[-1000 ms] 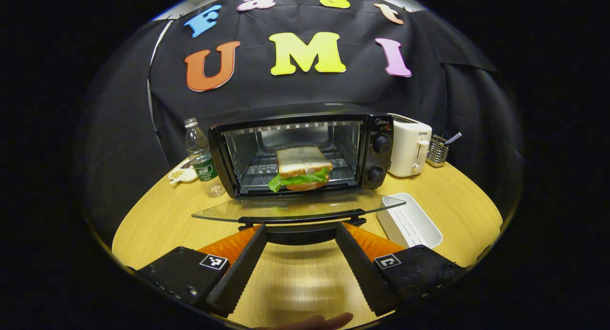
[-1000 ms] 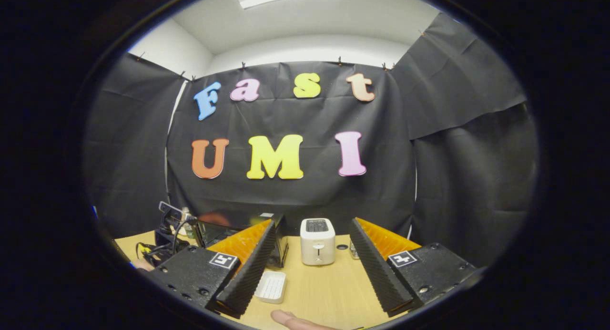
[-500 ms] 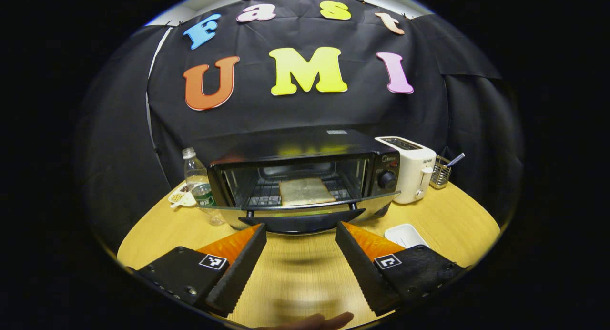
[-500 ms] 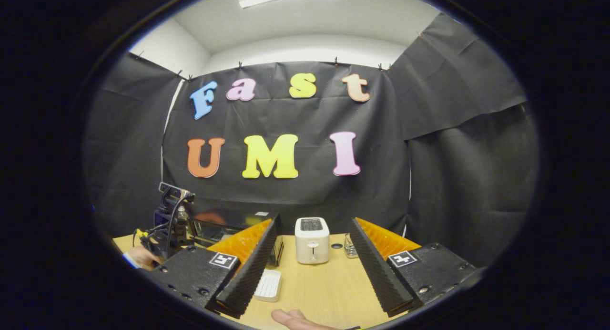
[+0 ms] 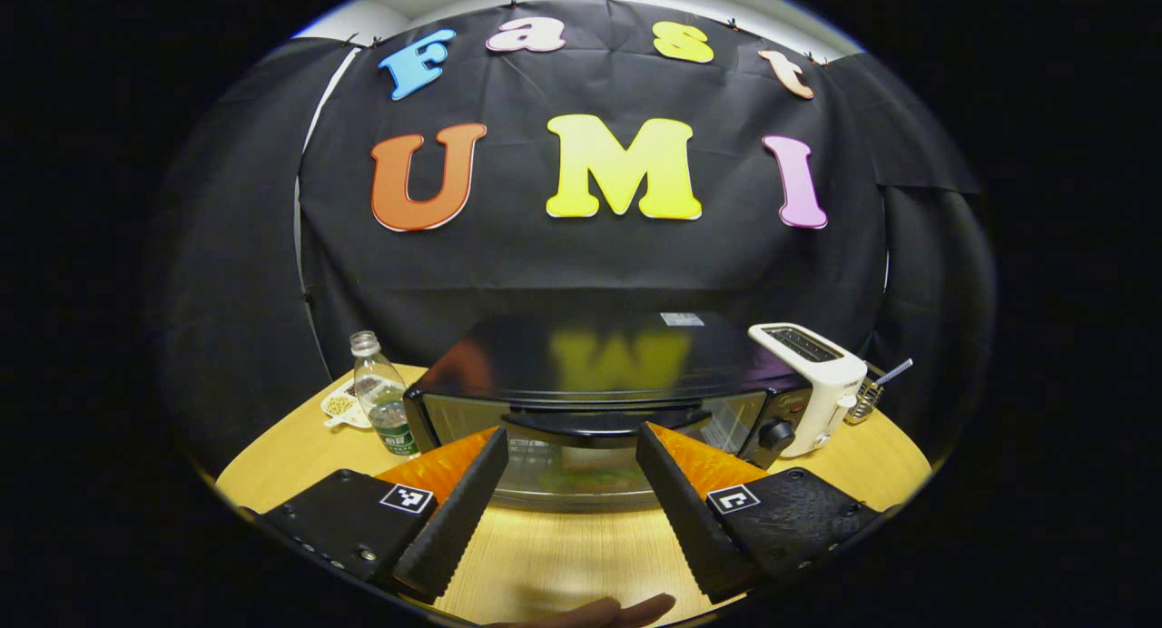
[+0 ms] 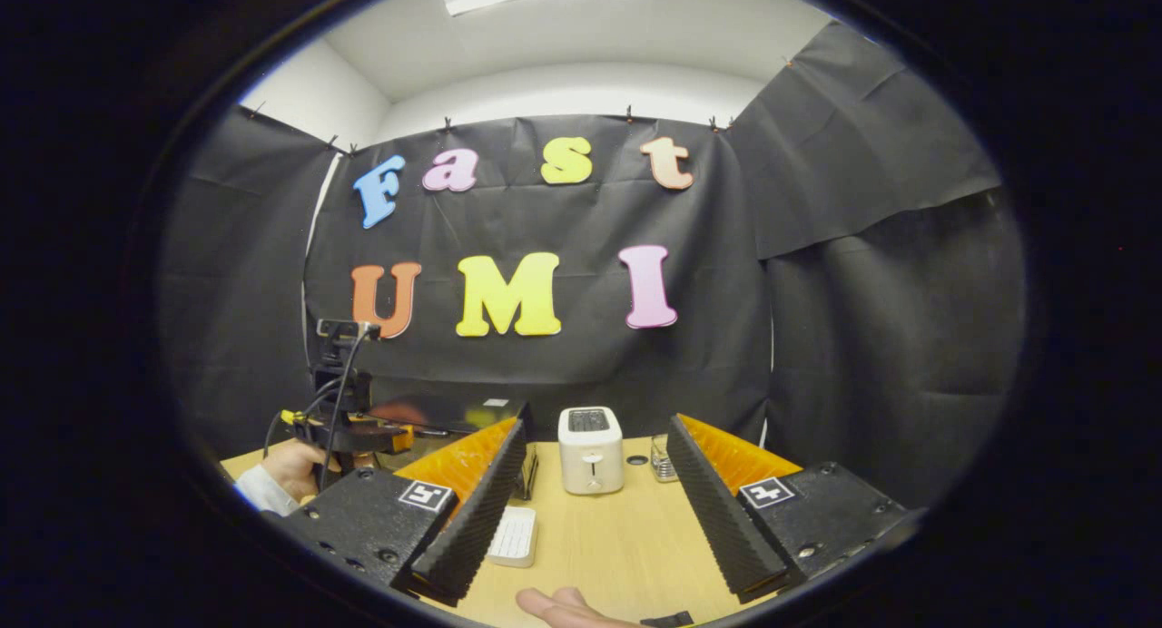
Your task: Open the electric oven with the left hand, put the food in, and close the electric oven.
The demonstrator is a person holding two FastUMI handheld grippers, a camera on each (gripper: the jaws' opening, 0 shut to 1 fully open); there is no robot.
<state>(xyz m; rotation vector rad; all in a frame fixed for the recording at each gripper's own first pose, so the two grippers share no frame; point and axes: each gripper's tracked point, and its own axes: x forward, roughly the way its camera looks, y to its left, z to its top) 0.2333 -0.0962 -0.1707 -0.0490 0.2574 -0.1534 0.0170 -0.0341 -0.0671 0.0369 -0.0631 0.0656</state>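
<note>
In the left gripper view, the left gripper [image 5: 567, 492] sits low over the wooden table [image 5: 300, 442], its jaws spread wide with nothing between them, and a fingertip of the person's hand [image 5: 617, 610] shows at the bottom edge. Just past the fingertips stands the electric oven [image 5: 599, 383]: its glass door [image 5: 563, 469] is up against the front, the dark door handle [image 5: 604, 421] lies level with the two fingertips and between them, and whether either finger touches it cannot be told. Through the glass a blurred patch of green marks the food [image 5: 581, 476] inside. To the oven's left a clear water bottle [image 5: 383, 397] stands upright, with a small white dish [image 5: 340, 406] behind it; to its right a white toaster [image 5: 812, 387] stands beside the control knob [image 5: 776, 435], and a wire holder [image 5: 867, 397] sits just beyond the toaster. In the right gripper view, the right gripper [image 6: 590, 510] hovers above the table with its jaws also wide apart and empty. Near its left finger a white tray [image 6: 516, 537] lies flat, the toaster stands farther back between the fingers, and at the far left a hand [image 6: 295, 469] holds the left gripper at the oven's front.
</note>
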